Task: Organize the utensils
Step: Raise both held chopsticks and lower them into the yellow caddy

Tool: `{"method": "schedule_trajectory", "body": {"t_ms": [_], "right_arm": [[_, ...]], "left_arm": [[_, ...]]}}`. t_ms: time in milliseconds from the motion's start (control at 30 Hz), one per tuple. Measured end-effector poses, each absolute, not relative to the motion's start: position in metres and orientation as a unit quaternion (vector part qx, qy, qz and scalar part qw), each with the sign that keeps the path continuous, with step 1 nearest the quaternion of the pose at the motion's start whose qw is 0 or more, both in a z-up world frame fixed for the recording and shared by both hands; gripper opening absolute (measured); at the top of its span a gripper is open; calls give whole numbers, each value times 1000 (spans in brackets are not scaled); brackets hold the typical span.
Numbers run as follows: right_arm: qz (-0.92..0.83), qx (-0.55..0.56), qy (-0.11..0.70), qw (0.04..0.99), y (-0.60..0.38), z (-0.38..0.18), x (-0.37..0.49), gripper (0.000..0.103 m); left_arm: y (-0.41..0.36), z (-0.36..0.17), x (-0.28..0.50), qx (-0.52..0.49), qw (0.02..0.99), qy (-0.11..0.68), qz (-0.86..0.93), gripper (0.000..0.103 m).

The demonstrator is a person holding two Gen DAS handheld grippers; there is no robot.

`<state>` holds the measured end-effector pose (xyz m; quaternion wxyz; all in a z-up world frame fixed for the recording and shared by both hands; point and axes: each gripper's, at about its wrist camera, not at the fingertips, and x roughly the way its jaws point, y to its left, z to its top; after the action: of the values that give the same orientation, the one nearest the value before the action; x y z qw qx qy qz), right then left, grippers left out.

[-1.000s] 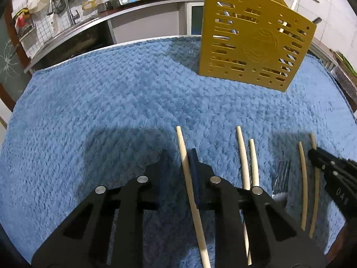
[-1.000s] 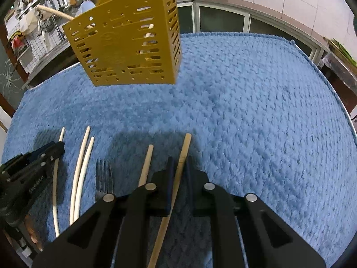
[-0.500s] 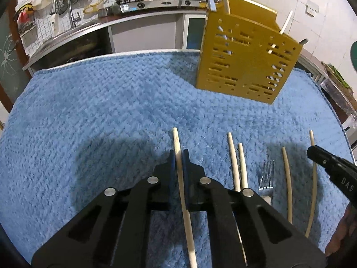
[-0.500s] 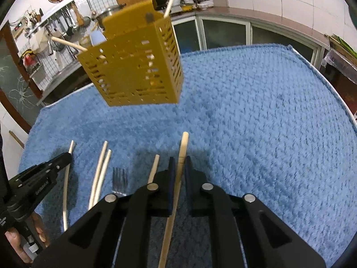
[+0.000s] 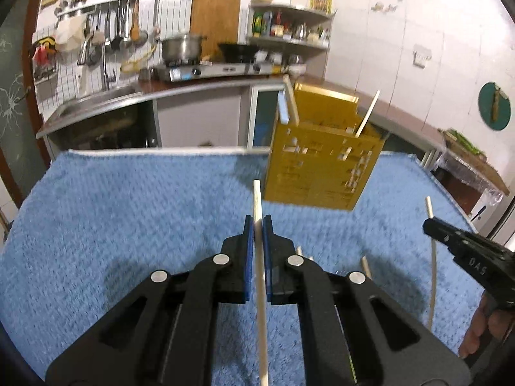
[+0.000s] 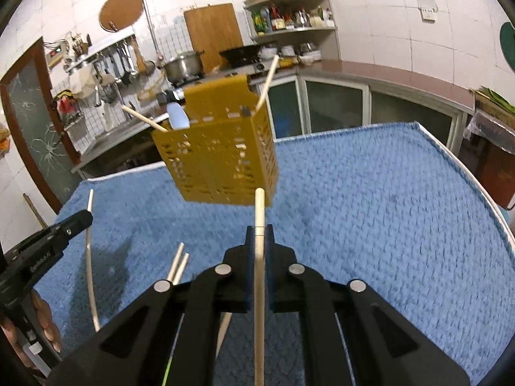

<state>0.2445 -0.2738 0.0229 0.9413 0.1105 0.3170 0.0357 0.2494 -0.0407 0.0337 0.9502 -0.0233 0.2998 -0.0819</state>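
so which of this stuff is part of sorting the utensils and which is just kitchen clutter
Part of the job:
- yellow utensil holder
- chopstick clamped in the left gripper
- chopstick clamped in the right gripper
- loose chopsticks on the blue towel

Just lying about:
- steel pot
- wooden cutting board
- shelf bottles

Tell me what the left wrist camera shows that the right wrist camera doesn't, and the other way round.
Only the left wrist view shows the left gripper head on, shut on a pale chopstick, and a round teal board on the wall at right. Only the right wrist view shows the right gripper head on, shut on a tan chopstick, plus a door with cracked glass. Both show the yellow utensil holder on the blue towel, with loose chopsticks lying nearer the camera.
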Motion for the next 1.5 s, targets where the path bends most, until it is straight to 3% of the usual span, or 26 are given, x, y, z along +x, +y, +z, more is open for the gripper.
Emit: {"method": "schedule_trajectory", "body": {"t_ms": [500, 1133, 1500], "right_arm": [[51, 107, 220, 968, -276, 81, 244, 6], [49, 124, 42, 990, -292, 181, 314, 6], [42, 123, -29, 991, -285, 196, 352, 6]], "left_arm": [[-36, 100, 259, -34, 969, 223, -99, 4], [-72, 205, 301, -29, 985, 119, -124, 4], [-96, 224, 334, -20, 989, 74, -129, 4]]}}
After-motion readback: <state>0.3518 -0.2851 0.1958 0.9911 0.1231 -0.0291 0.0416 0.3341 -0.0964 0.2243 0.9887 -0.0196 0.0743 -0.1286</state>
